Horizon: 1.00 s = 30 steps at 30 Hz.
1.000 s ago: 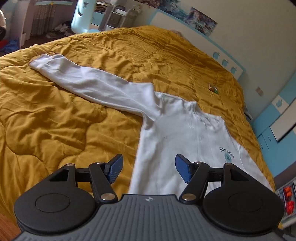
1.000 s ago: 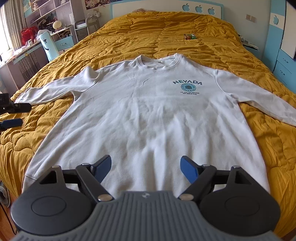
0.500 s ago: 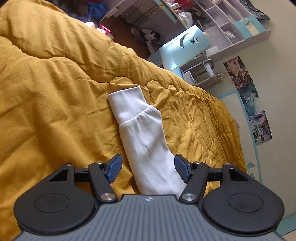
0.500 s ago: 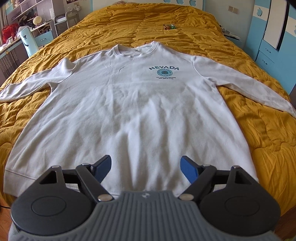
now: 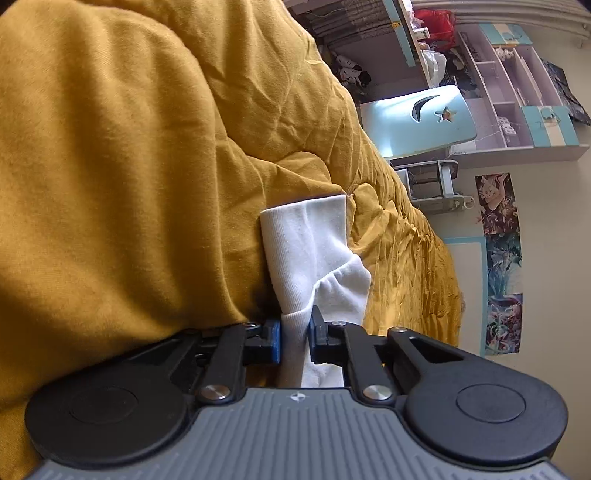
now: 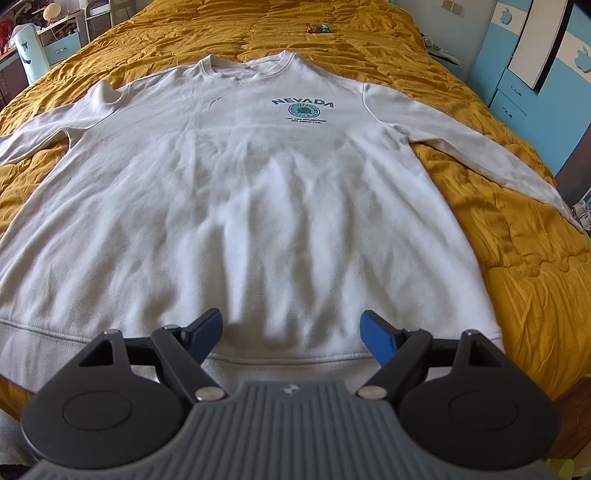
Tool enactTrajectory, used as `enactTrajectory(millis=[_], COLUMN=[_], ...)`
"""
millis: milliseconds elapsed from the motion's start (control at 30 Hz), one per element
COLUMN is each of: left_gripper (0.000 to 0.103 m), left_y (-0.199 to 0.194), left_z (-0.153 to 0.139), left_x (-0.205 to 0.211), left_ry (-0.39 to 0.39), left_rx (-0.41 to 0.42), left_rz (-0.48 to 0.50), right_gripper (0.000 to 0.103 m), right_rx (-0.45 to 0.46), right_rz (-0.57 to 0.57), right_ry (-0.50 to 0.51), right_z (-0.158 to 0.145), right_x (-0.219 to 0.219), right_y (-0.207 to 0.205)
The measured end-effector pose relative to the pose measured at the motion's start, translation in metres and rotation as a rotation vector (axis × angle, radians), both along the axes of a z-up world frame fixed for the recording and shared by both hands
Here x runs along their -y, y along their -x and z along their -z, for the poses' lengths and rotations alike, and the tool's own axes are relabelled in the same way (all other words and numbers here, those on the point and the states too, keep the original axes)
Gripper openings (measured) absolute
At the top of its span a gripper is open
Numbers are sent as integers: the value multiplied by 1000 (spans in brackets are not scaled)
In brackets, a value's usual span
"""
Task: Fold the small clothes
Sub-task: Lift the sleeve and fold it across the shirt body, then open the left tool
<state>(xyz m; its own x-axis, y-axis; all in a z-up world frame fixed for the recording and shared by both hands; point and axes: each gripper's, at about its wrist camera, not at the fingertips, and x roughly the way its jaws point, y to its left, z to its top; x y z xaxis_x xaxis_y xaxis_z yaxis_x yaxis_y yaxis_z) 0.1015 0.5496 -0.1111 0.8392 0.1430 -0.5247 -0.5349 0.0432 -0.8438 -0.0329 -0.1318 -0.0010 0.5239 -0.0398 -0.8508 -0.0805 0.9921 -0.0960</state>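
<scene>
A white sweatshirt with a NEVADA print lies flat, front up, on a mustard quilt, sleeves spread to both sides. In the left wrist view my left gripper is closing on the sleeve just behind its ribbed cuff, and the blue pads pinch the white cloth between them. In the right wrist view my right gripper hangs open just above the hem band, nothing between its fingers. The left gripper itself is out of the right wrist view.
A small green and red packet lies on the quilt beyond the collar. A pale blue chair back and shelves stand past the bed's left side. Blue cabinets line the right side.
My left gripper travelled out along the left sleeve to its cuff, rolled over, and closed on the cloth. My right gripper sank a little toward the hem and stayed open.
</scene>
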Motion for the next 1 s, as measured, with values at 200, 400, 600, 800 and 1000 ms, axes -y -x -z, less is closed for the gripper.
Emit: enactTrajectory(millis=[200, 400, 600, 800, 1000], left_gripper=[8, 8, 8, 8, 8], left_y=[-12, -19, -53, -86, -116], left_z=[-45, -101, -173, -207, -211], left_x=[17, 47, 125, 221, 333], left_ry=[-223, -375, -630, -704, -797], left_rx=[-83, -15, 13, 97, 111], left_rz=[65, 123, 244, 377, 506], right_gripper=[78, 78, 78, 78, 78], right_rx=[5, 60, 114, 180, 215], right_rz=[7, 45, 116, 160, 217], right_ry=[-18, -63, -97, -102, -100], right_z=[0, -3, -7, -11, -1], right_x=[3, 20, 49, 80, 123], right_y=[-3, -5, -20, -29, -29])
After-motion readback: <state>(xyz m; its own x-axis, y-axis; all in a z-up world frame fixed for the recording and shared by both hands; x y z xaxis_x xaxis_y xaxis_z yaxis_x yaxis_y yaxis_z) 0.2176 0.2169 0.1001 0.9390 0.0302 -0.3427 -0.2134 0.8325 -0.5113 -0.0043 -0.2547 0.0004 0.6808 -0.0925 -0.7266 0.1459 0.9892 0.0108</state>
